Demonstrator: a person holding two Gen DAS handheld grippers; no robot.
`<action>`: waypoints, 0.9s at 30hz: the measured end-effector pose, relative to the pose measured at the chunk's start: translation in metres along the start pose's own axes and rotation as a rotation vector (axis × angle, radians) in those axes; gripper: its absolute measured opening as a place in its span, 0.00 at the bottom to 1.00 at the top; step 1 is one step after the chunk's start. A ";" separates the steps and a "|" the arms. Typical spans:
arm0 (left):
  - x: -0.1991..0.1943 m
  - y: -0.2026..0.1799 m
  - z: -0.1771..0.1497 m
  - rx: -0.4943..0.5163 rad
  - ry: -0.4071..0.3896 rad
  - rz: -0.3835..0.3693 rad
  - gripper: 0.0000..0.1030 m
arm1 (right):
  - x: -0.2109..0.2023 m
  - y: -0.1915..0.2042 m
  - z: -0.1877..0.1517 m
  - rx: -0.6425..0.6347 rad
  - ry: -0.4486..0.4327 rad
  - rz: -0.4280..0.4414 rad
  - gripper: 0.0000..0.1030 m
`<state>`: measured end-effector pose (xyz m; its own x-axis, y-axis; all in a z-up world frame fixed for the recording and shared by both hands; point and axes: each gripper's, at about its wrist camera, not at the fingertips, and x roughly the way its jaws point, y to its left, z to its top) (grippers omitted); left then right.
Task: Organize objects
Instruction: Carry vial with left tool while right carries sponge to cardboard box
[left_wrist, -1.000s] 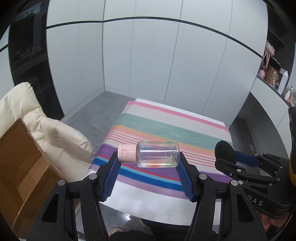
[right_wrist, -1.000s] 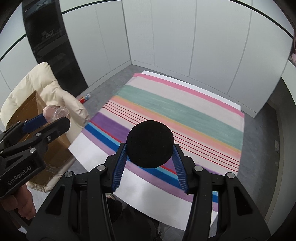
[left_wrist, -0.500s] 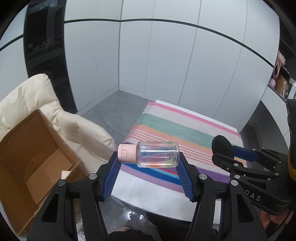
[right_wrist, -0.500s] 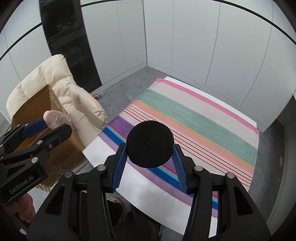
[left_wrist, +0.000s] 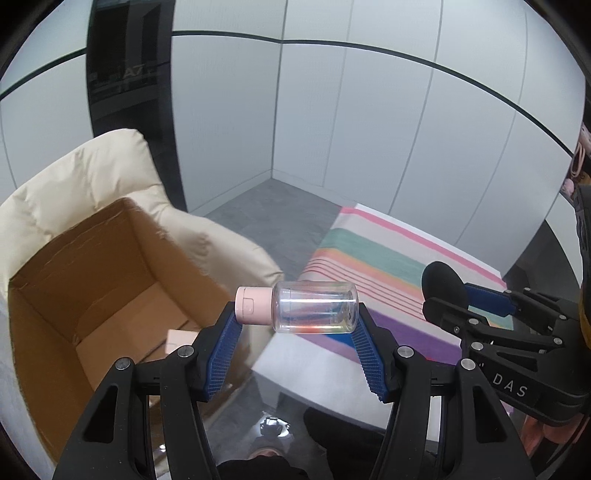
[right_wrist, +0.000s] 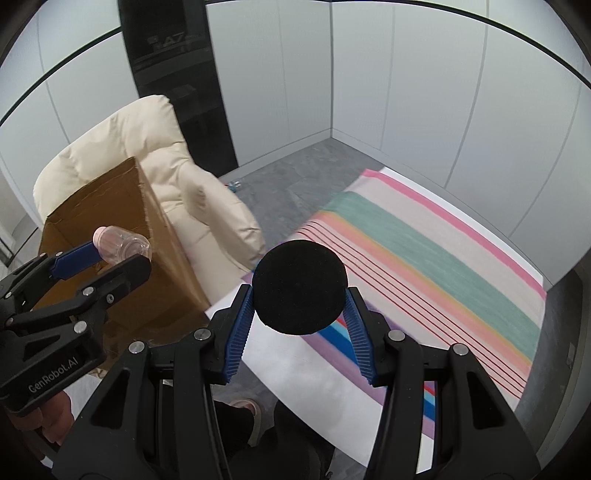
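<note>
Two grippers are in my views, each with something clamped in it. On my left gripper (left_wrist: 295, 328) the jaws grasp a clear bottle (left_wrist: 314, 312) with a pink cap (left_wrist: 253, 305), lying crosswise between the blue pads, cap to the left. On my right gripper (right_wrist: 299, 317) the jaws are clenched on a black round sponge (right_wrist: 300, 286). Both things hang in the air, above the floor and off any surface.

Writing I can read: "DAS" in white on the right gripper's body in the left view, and "GenRobot.AI" on the left gripper's body in the right view. A dark wall panel (left_wrist: 125, 81) far left carries "A7".

Near left sits an open cardboard box (left_wrist: 110, 266) on a cream padded chair (left_wrist: 85, 177); a pale pink item (left_wrist: 181, 339) lies on its bottom. To the right a striped cloth (right_wrist: 424, 258) covers a low surface, and grey floor (right_wrist: 288, 184) separates it from the chair. White wall panels (right_wrist: 406, 74) close off the far side.
</note>
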<state>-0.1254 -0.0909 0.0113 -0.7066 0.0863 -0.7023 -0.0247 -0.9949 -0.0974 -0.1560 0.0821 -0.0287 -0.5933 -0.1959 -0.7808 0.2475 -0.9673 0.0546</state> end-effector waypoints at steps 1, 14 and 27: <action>-0.001 0.004 -0.001 -0.004 0.000 0.007 0.60 | 0.002 0.006 0.002 -0.008 0.000 0.007 0.50; -0.017 0.071 -0.012 -0.092 -0.006 0.099 0.60 | 0.017 0.081 0.020 -0.119 0.002 0.091 0.50; -0.034 0.128 -0.027 -0.157 -0.011 0.178 0.60 | 0.028 0.150 0.032 -0.214 0.000 0.163 0.50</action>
<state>-0.0859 -0.2195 0.0039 -0.6975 -0.0912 -0.7107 0.2105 -0.9742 -0.0816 -0.1602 -0.0736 -0.0220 -0.5319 -0.3464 -0.7727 0.4965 -0.8668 0.0468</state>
